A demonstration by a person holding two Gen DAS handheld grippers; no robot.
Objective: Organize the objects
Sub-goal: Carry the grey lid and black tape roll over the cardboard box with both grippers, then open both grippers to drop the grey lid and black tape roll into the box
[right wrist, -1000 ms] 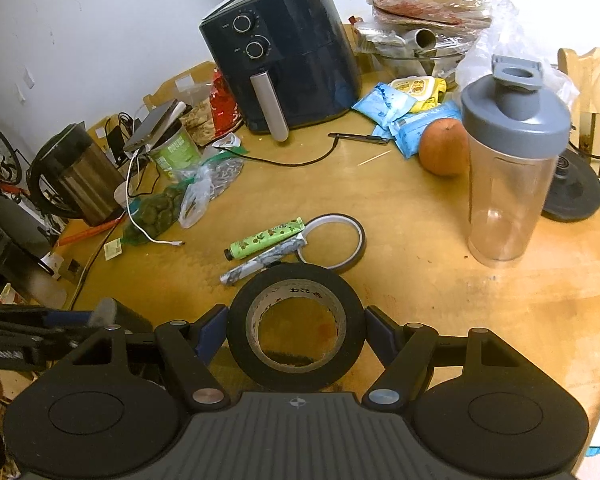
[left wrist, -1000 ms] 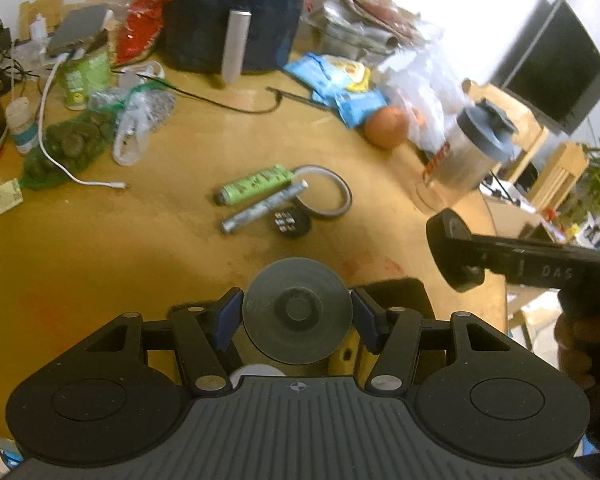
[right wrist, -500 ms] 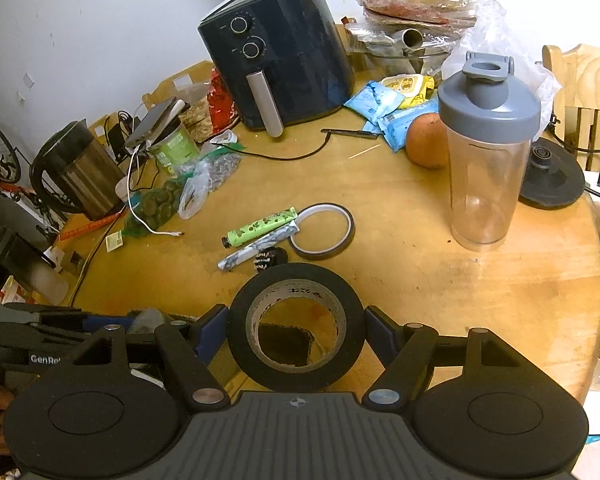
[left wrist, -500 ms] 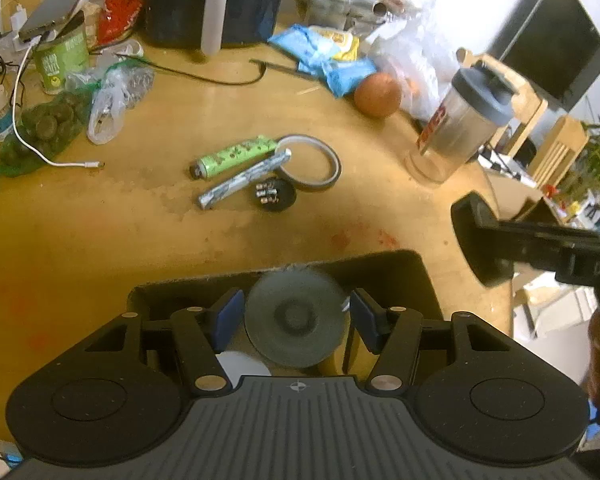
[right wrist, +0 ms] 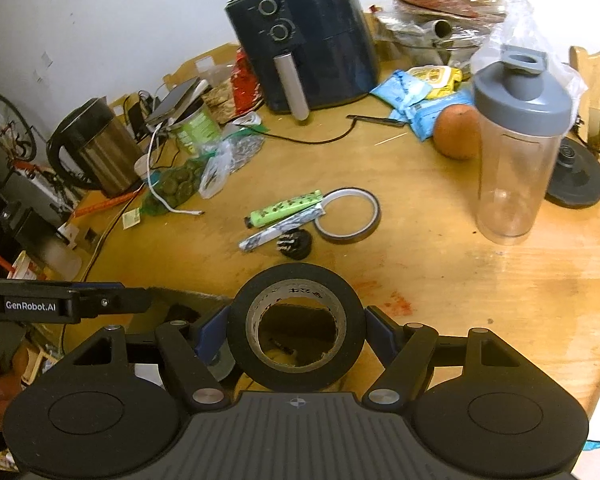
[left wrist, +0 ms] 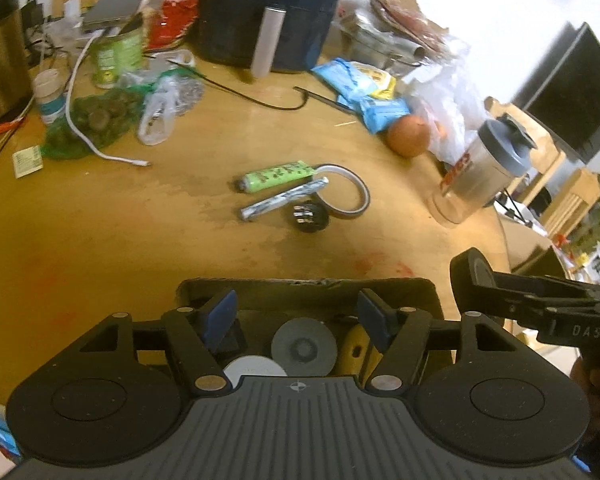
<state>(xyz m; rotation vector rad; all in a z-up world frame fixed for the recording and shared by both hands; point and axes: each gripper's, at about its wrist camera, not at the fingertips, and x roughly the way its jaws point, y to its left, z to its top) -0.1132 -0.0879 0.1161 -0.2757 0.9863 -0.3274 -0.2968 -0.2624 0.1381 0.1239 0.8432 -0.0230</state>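
Note:
My left gripper (left wrist: 298, 314) hangs over a dark open box (left wrist: 308, 283) at the table's near edge, and its jaws are opening. A grey disc (left wrist: 304, 346) lies in the box beneath them, clear of both pads, beside a white disc (left wrist: 254, 368) and a yellow object (left wrist: 358, 350). My right gripper (right wrist: 296, 330) is shut on a black tape roll (right wrist: 236, 320), held upright over the box's right side. That roll (left wrist: 466, 276) also shows at the right of the left wrist view. The left gripper's fingers (right wrist: 112, 303) reach in from the left in the right wrist view.
On the round wooden table (right wrist: 460, 280) lie a green tube (right wrist: 286, 208), a silver tube (right wrist: 280, 228), a thin tape ring (right wrist: 348, 216) and a small black object (right wrist: 296, 243). A shaker bottle (right wrist: 516, 152), an orange (right wrist: 456, 132), an air fryer (right wrist: 308, 44) and clutter stand further back.
The left jaws have spread and let go of the grey disc, which now lies in the box. The right gripper keeps its hold on the tape roll, now over the box.

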